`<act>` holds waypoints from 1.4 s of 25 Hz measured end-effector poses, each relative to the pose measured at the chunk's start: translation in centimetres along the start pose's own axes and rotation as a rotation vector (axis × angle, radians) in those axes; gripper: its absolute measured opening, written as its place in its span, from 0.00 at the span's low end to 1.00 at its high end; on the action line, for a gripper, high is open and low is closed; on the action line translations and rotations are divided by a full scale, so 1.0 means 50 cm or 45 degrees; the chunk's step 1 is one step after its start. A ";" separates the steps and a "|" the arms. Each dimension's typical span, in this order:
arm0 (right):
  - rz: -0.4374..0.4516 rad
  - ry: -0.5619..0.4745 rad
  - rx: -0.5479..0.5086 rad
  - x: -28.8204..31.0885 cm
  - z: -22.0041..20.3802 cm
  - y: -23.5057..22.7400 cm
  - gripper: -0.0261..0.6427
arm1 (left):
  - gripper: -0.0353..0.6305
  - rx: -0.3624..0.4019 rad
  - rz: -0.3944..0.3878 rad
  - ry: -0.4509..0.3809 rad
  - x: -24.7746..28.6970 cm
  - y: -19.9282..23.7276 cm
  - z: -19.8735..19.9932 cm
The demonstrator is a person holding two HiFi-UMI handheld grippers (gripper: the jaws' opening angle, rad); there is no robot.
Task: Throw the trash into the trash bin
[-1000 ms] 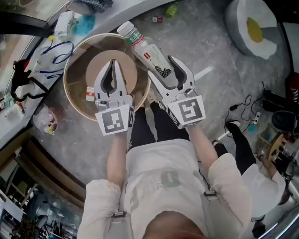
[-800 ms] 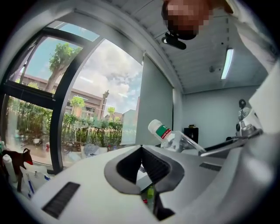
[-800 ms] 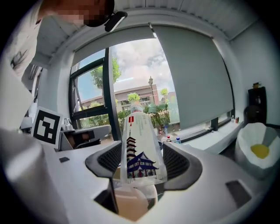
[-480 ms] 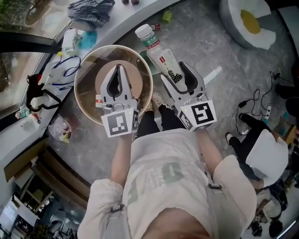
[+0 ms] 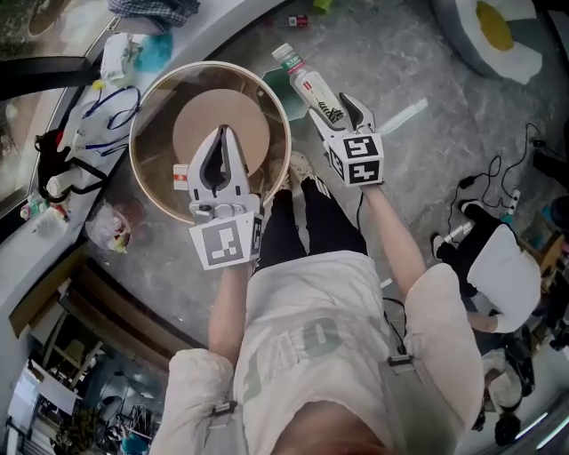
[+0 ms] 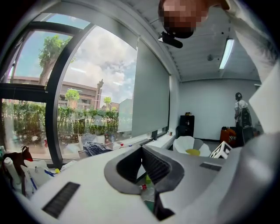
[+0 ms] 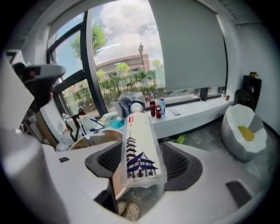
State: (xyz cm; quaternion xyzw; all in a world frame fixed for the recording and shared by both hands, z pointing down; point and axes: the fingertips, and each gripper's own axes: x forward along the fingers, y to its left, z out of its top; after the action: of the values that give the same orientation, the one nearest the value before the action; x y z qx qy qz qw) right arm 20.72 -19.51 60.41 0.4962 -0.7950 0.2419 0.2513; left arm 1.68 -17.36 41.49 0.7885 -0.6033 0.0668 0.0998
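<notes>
right tool (image 5: 338,114): clamps bottle (image 5: 307,84) beside trash bin (image 5: 133,142) | left tool (image 5: 220,138): closed, empty, over bin | inside: small carton (image 5: 180,176)

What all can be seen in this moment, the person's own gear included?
trash bin: one, tan, on the floor under the left claw
small packet: one, white and red, inside the trash bin
bottle: one, clear with white label, in the right claw beside the trash bin
egg-shaped cushion: one, white with yellow centre, floor, top right
checked cloth: one, dark, on the ledge at top
plastic bag: one, translucent, floor left of the trash bin
second person: one, white top, right edge
left claw: one, grey, shut and empty, over the trash bin
right claw: one, grey, shut on the bottle
</notes>
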 end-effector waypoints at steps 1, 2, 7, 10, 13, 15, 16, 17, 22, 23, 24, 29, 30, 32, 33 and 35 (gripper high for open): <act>-0.009 0.065 0.001 0.032 -0.033 -0.014 0.49 | 0.07 0.000 0.004 0.005 0.002 0.001 -0.008; -0.020 0.128 0.002 0.062 -0.065 -0.026 0.49 | 0.07 0.003 -0.002 -0.013 0.006 0.002 -0.011; -0.055 0.395 -0.027 0.179 -0.190 -0.047 0.49 | 0.07 0.023 0.017 0.021 0.031 0.032 -0.053; -0.023 0.504 -0.036 0.229 -0.243 -0.039 0.49 | 0.07 0.020 0.035 0.039 0.047 0.042 -0.067; -0.013 0.584 -0.017 0.263 -0.288 -0.034 0.49 | 0.07 0.017 0.046 0.052 0.053 0.046 -0.080; -0.017 0.620 0.011 0.273 -0.300 -0.030 0.49 | 0.07 -0.002 0.051 0.062 0.050 0.047 -0.090; -0.018 0.626 0.021 0.278 -0.297 -0.028 0.49 | 0.07 -0.017 0.047 0.051 0.050 0.046 -0.091; -0.019 0.633 0.025 0.284 -0.295 -0.027 0.49 | 0.07 -0.029 0.039 0.033 0.050 0.043 -0.091; -0.023 0.666 -0.007 0.303 -0.312 -0.040 0.49 | 0.07 -0.019 0.056 0.115 0.034 0.051 -0.132; -0.033 0.659 -0.005 0.306 -0.312 -0.043 0.49 | 0.07 -0.023 0.060 0.125 0.033 0.054 -0.137; -0.044 0.651 0.002 0.310 -0.309 -0.043 0.49 | 0.07 -0.028 0.064 0.129 0.033 0.057 -0.140; -0.033 0.626 0.000 0.322 -0.298 -0.035 0.49 | 0.07 -0.017 0.063 0.139 0.035 0.065 -0.138; -0.030 0.612 0.002 0.324 -0.292 -0.034 0.49 | 0.07 -0.013 0.063 0.139 0.037 0.066 -0.138; -0.025 0.599 0.003 0.327 -0.287 -0.034 0.49 | 0.07 -0.009 0.067 0.136 0.039 0.067 -0.138; -0.023 0.603 -0.001 0.328 -0.290 -0.035 0.49 | 0.07 -0.009 0.069 0.135 0.040 0.067 -0.138; -0.027 0.617 -0.012 0.325 -0.297 -0.040 0.49 | 0.07 -0.009 0.069 0.133 0.040 0.065 -0.137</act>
State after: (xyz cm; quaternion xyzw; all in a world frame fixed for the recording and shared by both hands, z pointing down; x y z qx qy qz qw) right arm 18.71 -21.73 82.29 0.4308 -0.7073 0.3477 0.4396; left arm -0.84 -18.43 48.85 0.7669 -0.6185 0.1084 0.1323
